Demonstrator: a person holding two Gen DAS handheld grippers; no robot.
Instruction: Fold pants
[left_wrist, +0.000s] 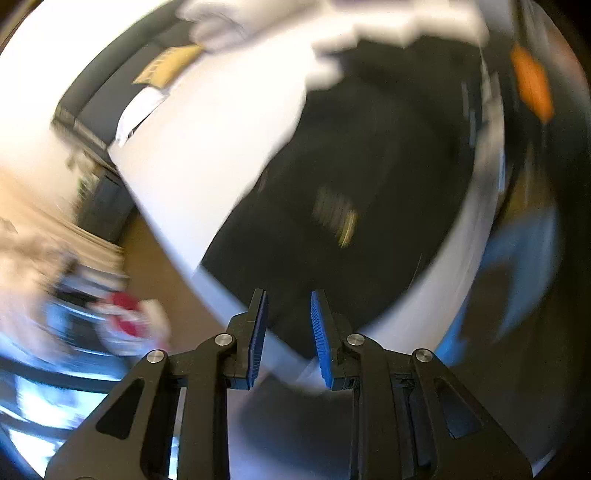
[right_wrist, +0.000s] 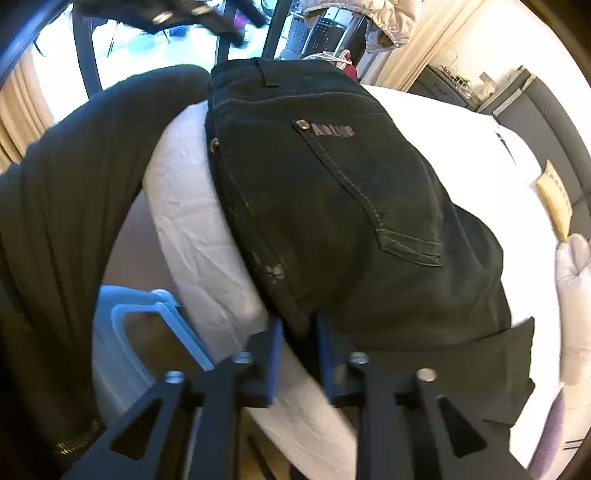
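Black jeans (right_wrist: 332, 192) lie on a white bed (right_wrist: 199, 229), back pocket and waistband up. My right gripper (right_wrist: 299, 332) sits at the near edge of the jeans, with dark denim between its blue pads; it appears shut on the fabric. In the blurred left wrist view the jeans (left_wrist: 351, 192) spread dark over the white bed (left_wrist: 207, 147). My left gripper (left_wrist: 288, 314) is open, its blue pads (left_wrist: 319, 325) apart just above the jeans' near edge, holding nothing.
A black-sleeved arm (right_wrist: 74, 206) reaches along the bed's left side. A light blue basket (right_wrist: 147, 317) stands below the bed edge. White bedding (left_wrist: 266, 22) is bunched at the far end. A tan cushion (right_wrist: 554, 199) lies near the dark headboard.
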